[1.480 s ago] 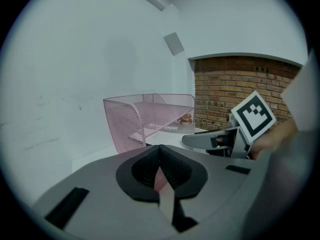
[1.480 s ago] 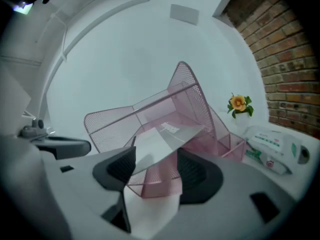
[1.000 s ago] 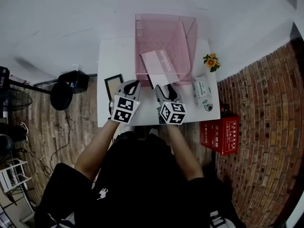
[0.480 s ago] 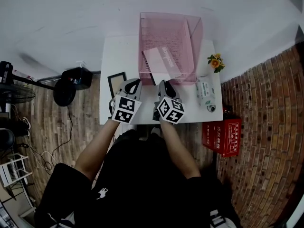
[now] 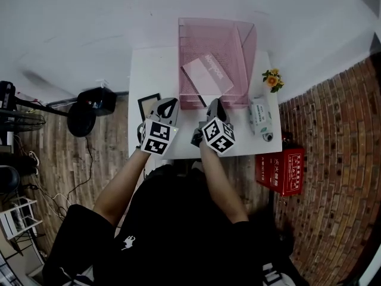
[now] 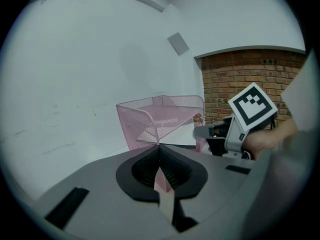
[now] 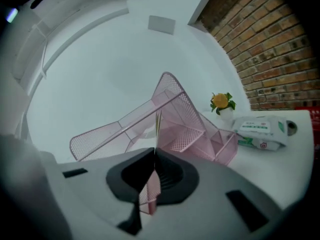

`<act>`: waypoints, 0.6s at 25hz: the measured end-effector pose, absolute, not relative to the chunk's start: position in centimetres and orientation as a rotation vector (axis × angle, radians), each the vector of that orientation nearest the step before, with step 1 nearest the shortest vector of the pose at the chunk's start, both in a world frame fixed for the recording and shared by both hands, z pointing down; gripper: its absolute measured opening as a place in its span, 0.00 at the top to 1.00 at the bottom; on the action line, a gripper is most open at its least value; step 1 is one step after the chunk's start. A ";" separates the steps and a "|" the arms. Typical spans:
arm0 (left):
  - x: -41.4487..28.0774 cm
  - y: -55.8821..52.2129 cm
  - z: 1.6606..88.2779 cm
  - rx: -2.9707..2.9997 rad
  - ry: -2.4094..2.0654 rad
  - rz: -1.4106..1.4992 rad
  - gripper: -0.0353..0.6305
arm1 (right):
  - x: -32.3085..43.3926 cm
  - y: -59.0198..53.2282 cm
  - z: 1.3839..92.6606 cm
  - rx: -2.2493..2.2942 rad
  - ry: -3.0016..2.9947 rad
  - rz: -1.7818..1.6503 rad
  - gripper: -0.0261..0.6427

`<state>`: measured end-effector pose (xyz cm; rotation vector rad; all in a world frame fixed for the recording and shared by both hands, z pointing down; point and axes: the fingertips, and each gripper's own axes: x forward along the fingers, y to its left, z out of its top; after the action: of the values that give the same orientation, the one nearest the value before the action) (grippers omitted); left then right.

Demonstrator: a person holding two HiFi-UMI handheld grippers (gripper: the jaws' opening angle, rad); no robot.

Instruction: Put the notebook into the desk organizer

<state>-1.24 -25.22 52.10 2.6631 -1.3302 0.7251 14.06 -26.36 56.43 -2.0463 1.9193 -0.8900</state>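
The pink soft-cover notebook [image 5: 207,76] is seen lying aslant inside the pink wire-mesh desk organizer [image 5: 246,47], at twelve o'clock on the white table [image 5: 149,76]. The task is judged all but done.

The left gripper [image 5: 168,103] and right gripper [image 5: 215,105] are closed on nothing, the right's jaws having just closed. A red box [image 5: 278,170] is seen at four o'clock on the brick-patterned floor [image 5: 333,159].

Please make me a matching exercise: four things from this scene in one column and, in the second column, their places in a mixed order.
Things:
1. notebook
2. picture frame
3. flowers
4. red box

Places (sides as in the head view):
a. on the floor, right of the table
b. in the pink organizer
c. on the table, left of the organizer
d. on the table, right of the organizer

Pairs: 1-b, 2-c, 3-d, 4-a
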 end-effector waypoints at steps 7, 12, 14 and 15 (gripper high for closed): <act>-2.0 -25.8 52.1 2.683 -1.298 0.727 0.94 | 12.4 -25.9 57.1 -2.014 1.837 -0.960 0.95; -2.3 -26.0 52.4 2.712 -1.256 0.726 0.94 | 10.1 -24.5 57.9 -1.925 1.764 -1.067 0.94; -2.3 -26.1 52.4 2.727 -1.237 0.728 0.94 | 9.0 -24.3 58.0 -1.877 1.735 -1.111 0.94; -2.3 -26.1 52.4 2.732 -1.227 0.730 0.94 | 8.4 -24.2 58.1 -1.848 1.721 -1.135 0.94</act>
<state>-2.30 -26.13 52.41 2.7324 -1.2270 0.7296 8.42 -24.20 58.06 -1.8484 1.7209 -1.1354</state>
